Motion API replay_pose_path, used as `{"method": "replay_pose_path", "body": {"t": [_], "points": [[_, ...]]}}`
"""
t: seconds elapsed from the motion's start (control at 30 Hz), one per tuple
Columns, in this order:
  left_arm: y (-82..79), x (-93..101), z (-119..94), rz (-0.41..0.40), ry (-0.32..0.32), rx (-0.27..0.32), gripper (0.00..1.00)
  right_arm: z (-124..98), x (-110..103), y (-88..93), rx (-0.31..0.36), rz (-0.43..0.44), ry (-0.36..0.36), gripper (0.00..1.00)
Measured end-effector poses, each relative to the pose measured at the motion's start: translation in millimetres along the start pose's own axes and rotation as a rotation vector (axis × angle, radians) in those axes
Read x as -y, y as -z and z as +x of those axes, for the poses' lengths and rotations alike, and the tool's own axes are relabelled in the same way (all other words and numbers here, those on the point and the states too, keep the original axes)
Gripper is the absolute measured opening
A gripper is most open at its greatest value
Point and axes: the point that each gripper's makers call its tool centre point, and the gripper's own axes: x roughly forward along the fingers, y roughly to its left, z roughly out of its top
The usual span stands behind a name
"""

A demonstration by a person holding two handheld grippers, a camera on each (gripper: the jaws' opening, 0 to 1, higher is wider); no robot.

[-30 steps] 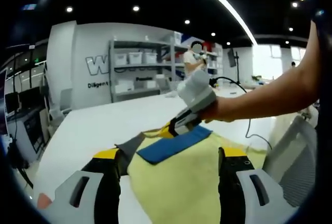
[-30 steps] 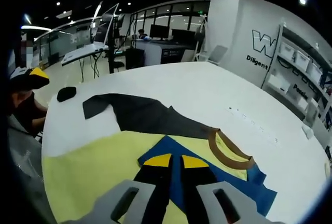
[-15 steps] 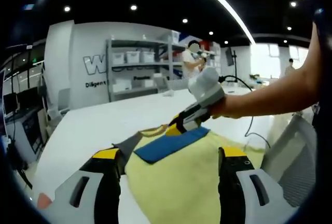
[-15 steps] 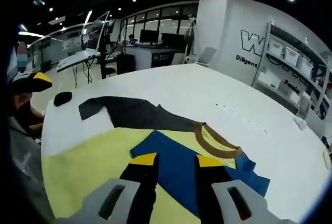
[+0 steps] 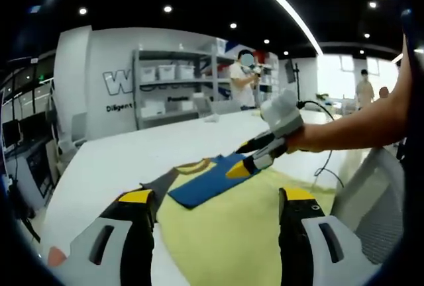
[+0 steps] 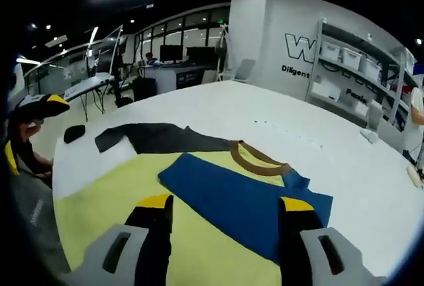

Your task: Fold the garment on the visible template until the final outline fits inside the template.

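1. White table (image 6: 265, 114) spreads wide, shelves (image 5: 173, 87) along the far wall.
2. On it lies the yellow shirt (image 6: 99, 200), a blue sleeve (image 6: 245, 196) folded across, brown collar (image 6: 255, 160) up, dark sleeve (image 6: 159, 138) left flat.
3. Right gripper (image 6: 225, 203) hangs over the blue, jaws apart, empty.
4. Left gripper (image 5: 216, 198) too, wide apart.

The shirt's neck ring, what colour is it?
The collar is brown, on a yellow shirt with a blue sleeve folded over. It shows best in the right gripper view.
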Motion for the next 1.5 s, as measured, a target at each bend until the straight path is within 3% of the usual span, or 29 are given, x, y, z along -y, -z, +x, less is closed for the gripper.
{"method": "replay_pose_path", "body": {"t": [0.3, 0.77, 1.07, 1.27, 1.4, 1.5], "points": [[-0.2, 1.0, 0.1, -0.002, 0.003, -0.001, 0.75, -21.9, -3.2, 8.8, 0.002, 0.031, 0.0, 0.7], [-2.0, 3.6, -0.1, -0.006, 0.007, 0.004, 0.75, -89.9, -29.0, 11.1, 0.048, 0.033, -0.022, 0.71], [-2.7, 1.7, -1.9, -0.019, 0.003, 0.007, 0.74, -130.8, -28.5, 24.9, 0.072, 0.101, 0.028, 0.71], [-3.8, -22.7, -16.0, -0.101, -0.054, 0.014, 0.73, -145.1, -15.3, 32.6, 0.077, 0.128, 0.078, 0.7], [2.4, -58.2, -33.6, -0.021, -0.143, -0.022, 0.73, -146.2, -16.0, 34.7, 0.077, 0.134, 0.083, 0.7], [17.9, -87.7, -44.2, -0.034, -0.201, -0.059, 0.72, -147.1, -20.4, 33.5, 0.086, 0.142, 0.077, 0.7]]}}
